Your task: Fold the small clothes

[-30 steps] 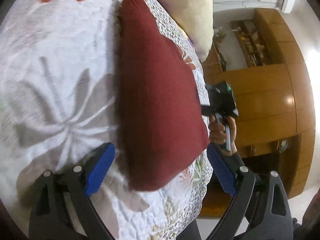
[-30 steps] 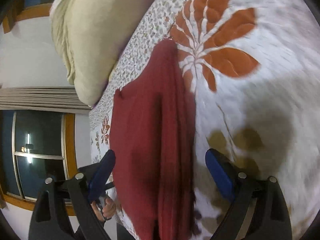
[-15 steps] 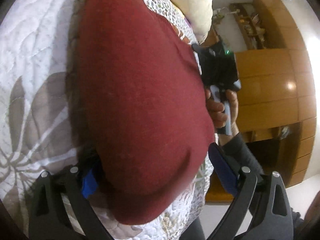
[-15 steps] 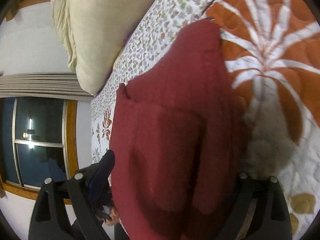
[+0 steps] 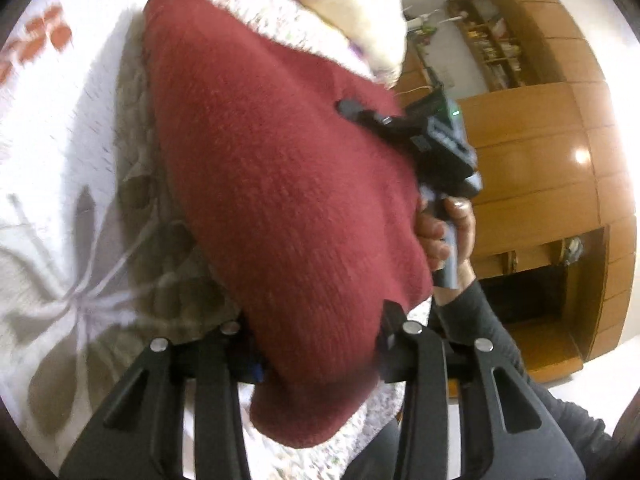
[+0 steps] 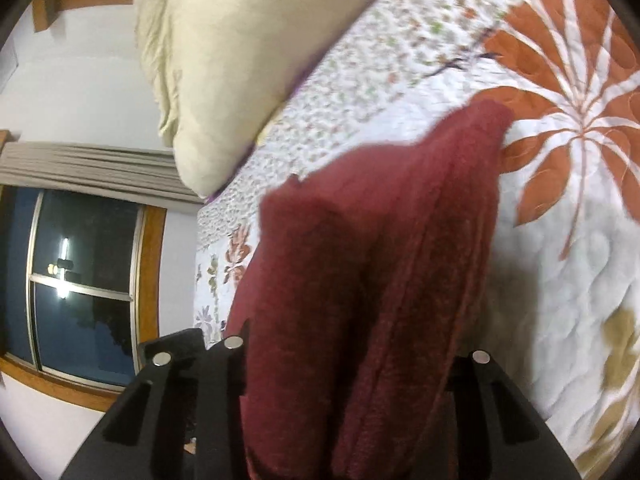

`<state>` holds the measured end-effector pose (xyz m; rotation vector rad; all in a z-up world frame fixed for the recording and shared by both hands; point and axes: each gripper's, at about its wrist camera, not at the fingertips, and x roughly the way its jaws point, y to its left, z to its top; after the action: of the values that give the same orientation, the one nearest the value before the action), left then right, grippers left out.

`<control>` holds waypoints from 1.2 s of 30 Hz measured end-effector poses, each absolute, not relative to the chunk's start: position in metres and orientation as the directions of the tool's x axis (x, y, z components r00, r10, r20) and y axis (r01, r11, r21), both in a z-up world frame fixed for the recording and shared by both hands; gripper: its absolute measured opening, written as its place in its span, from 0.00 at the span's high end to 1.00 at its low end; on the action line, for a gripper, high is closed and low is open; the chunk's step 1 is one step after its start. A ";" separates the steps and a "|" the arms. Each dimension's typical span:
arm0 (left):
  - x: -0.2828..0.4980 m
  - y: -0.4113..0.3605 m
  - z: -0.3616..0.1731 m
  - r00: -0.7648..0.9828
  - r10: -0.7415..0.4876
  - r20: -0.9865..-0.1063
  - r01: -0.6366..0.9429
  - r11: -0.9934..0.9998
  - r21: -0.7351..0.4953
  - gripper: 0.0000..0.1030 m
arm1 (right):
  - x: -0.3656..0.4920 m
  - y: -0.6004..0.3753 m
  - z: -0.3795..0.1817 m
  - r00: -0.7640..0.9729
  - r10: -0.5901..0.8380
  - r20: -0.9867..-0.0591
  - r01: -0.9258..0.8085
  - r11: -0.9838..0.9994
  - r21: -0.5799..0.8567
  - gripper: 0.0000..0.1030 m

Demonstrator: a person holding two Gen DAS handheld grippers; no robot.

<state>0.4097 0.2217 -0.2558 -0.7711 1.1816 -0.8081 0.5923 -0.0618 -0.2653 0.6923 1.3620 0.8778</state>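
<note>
I see both sets of fingertips hidden under the folded red knit garment (image 5: 288,200), which the left gripper (image 5: 316,344) and right gripper (image 6: 344,364) each clamp at an edge.

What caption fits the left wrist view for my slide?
Both grippers, left and right, clamp a red knit over the quilt.
</note>
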 end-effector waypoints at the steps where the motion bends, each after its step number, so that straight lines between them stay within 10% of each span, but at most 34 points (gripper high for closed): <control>1: 0.401 0.229 -0.249 0.190 -0.861 -0.472 0.139 0.500 -0.855 0.65 | 0.586 -0.057 -0.258 -0.003 0.858 -0.514 -0.133 0.509 0.851 0.64; 9: 0.272 0.307 -0.213 0.251 -0.839 -0.482 0.131 0.523 -0.842 0.64 | 0.498 0.012 -0.226 -0.063 0.897 -0.437 -0.177 0.421 0.890 0.64; 14: 0.171 0.353 -0.278 0.258 -0.797 -0.546 -0.056 0.552 -0.832 0.59 | 0.424 0.070 -0.255 -0.197 0.882 -0.428 -0.199 0.392 0.898 0.60; 16: 0.143 0.363 -0.307 0.271 -0.783 -0.560 -0.139 0.543 -0.828 0.56 | 0.399 0.091 -0.281 -0.252 0.809 -0.530 -0.239 0.479 0.845 0.33; 23: 0.095 0.380 -0.236 0.514 -0.601 -0.613 -0.061 0.687 -0.724 0.48 | 0.398 0.015 -0.250 -0.097 0.828 -0.553 -0.194 0.529 0.826 0.17; 28: 0.080 0.356 -0.193 0.558 -0.648 -0.519 0.102 0.674 -0.732 0.49 | 0.385 -0.022 -0.215 -0.021 0.832 -0.555 -0.230 0.536 0.812 0.44; 34: 0.115 0.303 -0.220 0.412 -0.745 -0.524 0.177 0.630 -0.756 0.49 | 0.390 0.032 -0.227 -0.055 0.807 -0.588 -0.280 0.552 0.785 0.49; 35: 0.120 0.299 -0.233 0.396 -0.730 -0.557 0.149 0.650 -0.745 0.49 | 0.392 0.039 -0.227 -0.058 0.803 -0.594 -0.284 0.557 0.781 0.56; 36: 0.123 0.297 -0.242 0.381 -0.725 -0.573 0.130 0.656 -0.744 0.49 | 0.396 0.047 -0.223 -0.062 0.796 -0.602 -0.300 0.560 0.772 0.91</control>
<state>0.1227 0.2966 -0.2418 -0.6692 1.0455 -0.6009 0.3955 0.0470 -0.2234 0.4735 1.3513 0.9534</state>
